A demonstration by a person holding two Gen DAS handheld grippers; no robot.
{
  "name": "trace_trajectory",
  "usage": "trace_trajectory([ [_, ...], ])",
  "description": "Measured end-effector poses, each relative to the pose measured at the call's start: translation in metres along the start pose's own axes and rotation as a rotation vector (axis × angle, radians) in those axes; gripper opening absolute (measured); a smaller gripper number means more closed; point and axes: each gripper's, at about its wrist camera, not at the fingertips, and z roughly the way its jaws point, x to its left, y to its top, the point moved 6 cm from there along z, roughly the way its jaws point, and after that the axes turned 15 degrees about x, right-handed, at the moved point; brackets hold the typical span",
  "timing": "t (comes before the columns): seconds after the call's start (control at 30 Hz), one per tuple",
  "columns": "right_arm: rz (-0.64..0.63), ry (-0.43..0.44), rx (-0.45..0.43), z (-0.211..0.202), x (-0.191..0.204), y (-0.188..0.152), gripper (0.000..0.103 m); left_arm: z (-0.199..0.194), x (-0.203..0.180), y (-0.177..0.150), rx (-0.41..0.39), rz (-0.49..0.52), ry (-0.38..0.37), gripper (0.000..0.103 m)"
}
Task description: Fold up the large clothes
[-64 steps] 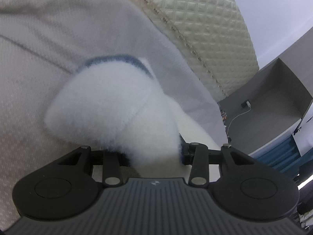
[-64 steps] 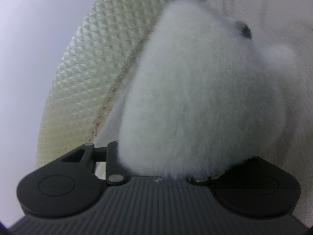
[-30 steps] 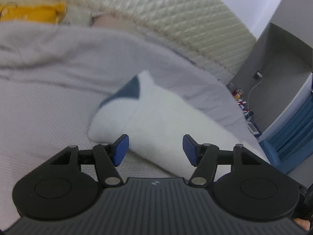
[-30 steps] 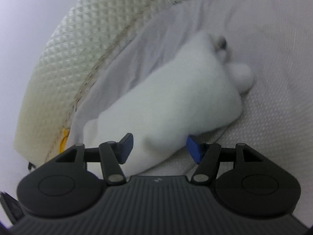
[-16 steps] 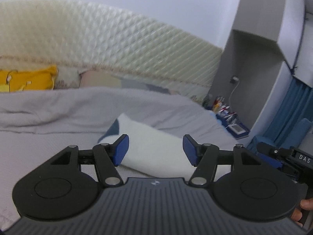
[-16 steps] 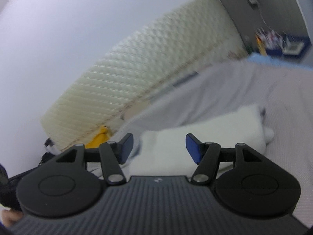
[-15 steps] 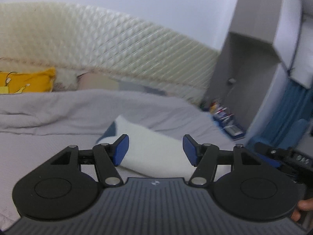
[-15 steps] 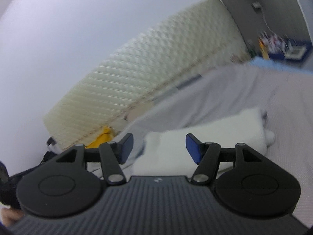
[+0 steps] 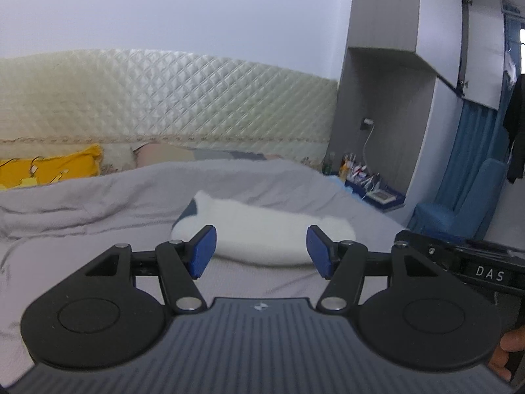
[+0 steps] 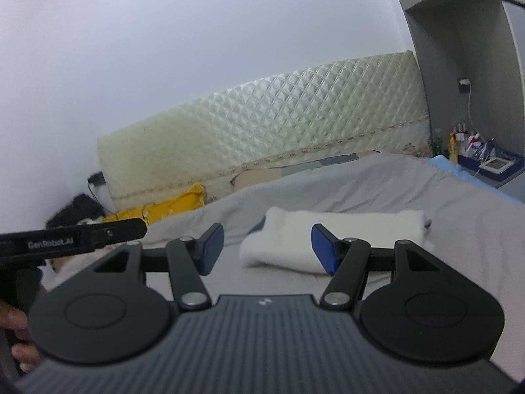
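A white fleecy garment (image 9: 262,233) (image 10: 331,233) lies folded into a long bundle on the grey bed cover (image 9: 98,203) (image 10: 426,203), with a dark blue patch at its left end. My left gripper (image 9: 261,251) hangs open in front of the bundle, well short of it, nothing between its blue pads. My right gripper (image 10: 267,248) is open too, raised and back from the bundle, empty. Each view catches the other gripper's black body at its edge, held by a hand (image 9: 510,344) (image 10: 13,318).
A quilted cream headboard (image 9: 164,98) (image 10: 262,121) stands behind the bed. A yellow cushion (image 9: 49,167) (image 10: 170,207) lies at the head. A grey cabinet (image 9: 387,98) with a cluttered bedside shelf (image 9: 370,184) and a blue curtain (image 9: 472,151) are on the right.
Both grippers let go of the white garment and pulled back and up. The bundle now lies farther off on the bed, and more of the room shows.
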Motion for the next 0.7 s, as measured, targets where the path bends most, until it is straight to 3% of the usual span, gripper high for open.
trace_trajectory([
  [0.3, -0.054, -0.088, 0.015, 0.012, 0.014, -0.03, 0.063, 0.004, 0.016, -0.053, 0.021, 0.009, 0.028, 0.067],
  [0.7, -0.05, -0.135, 0.07, 0.035, 0.014, -0.061, 0.063, 0.014, 0.037, -0.082, -0.003, -0.018, 0.039, 0.066],
])
